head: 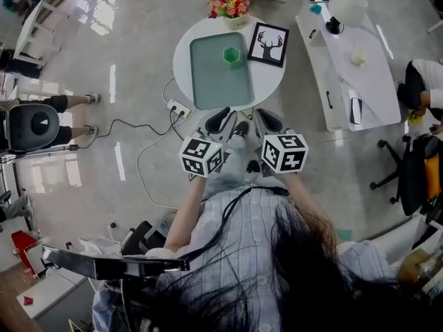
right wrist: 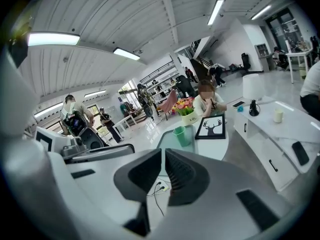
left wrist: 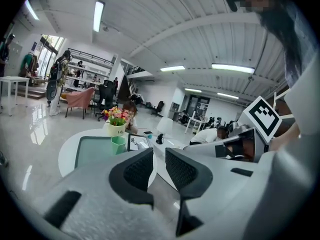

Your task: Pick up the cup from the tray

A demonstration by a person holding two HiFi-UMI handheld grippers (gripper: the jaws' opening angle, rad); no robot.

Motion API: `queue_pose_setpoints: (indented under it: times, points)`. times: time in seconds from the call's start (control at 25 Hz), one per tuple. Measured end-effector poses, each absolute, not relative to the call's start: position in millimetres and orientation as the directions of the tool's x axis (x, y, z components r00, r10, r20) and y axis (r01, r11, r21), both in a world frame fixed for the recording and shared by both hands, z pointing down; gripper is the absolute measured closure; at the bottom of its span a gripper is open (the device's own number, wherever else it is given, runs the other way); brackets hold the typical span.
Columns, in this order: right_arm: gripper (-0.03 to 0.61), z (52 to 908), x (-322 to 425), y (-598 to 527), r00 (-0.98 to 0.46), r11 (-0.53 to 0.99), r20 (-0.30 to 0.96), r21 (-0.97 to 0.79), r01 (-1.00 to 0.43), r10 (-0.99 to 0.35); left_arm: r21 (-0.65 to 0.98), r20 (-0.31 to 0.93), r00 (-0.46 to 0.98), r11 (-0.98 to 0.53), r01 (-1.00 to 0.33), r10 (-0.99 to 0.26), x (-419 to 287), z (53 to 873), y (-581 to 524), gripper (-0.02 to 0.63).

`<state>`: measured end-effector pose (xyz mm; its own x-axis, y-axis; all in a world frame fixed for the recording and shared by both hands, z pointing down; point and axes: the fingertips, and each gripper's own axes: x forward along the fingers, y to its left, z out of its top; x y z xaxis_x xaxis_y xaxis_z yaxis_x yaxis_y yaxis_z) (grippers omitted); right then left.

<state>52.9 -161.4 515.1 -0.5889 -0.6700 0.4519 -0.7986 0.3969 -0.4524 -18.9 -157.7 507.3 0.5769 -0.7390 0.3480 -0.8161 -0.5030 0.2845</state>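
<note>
Head view: a small green plastic cup [head: 231, 55] stands upright on the far part of a grey-green rectangular tray [head: 208, 81] on a round white table [head: 181, 57]. The left gripper [head: 228, 123] and right gripper [head: 263, 122] hang side by side, well short of the cup.

Left gripper view: jaws almost together, empty.

Right gripper view: jaws together, empty.

Green plastic cup [head: 231, 56] on grey-green rectangular tray [head: 208, 81], far right corner. Tray on round white counter [head: 181, 54]. Black-framed deer picture [head: 268, 45] right of tray. Flower pot [head: 232, 5] behind cup. Left tool [head: 221, 116], right tool [head: 268, 117] side by side before counter.
</note>
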Motion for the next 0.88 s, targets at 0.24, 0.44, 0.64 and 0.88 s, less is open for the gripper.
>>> queue_pose_setpoints:
  times: [0.24, 0.44, 0.64, 0.88]
  points:
    - [0.537, 517.8, 44.6, -199.4, -0.585, 0.389, 0.466, -0.453, -0.802, -0.664, 0.281, 0.353, 0.581, -0.51, -0.813, -0.733, -30.2, 514.0, -205.5, 0.479]
    - [0.537, 523.8, 40.9, -228.2, -0.57, 0.362, 0.483, -0.46, -0.811, -0.665, 0.291, 0.382, 0.587, -0.51, -0.81, -0.714, -39.4, 530.1, -239.1, 0.458]
    - [0.537, 538.8, 36.6, -245.6, -0.554, 0.332, 0.518, -0.462, -0.822, -0.652, 0.289, 0.414, 0.599, -0.525, -0.801, -0.686, -42.4, 552.5, -266.0, 0.401]
    - [0.537, 547.4, 28.9, -258.0, -0.552, 0.326, 0.552, -0.458, -0.827, -0.624, 0.279, 0.458, 0.596, -0.53, -0.801, -0.659, -45.6, 587.6, -298.6, 0.357]
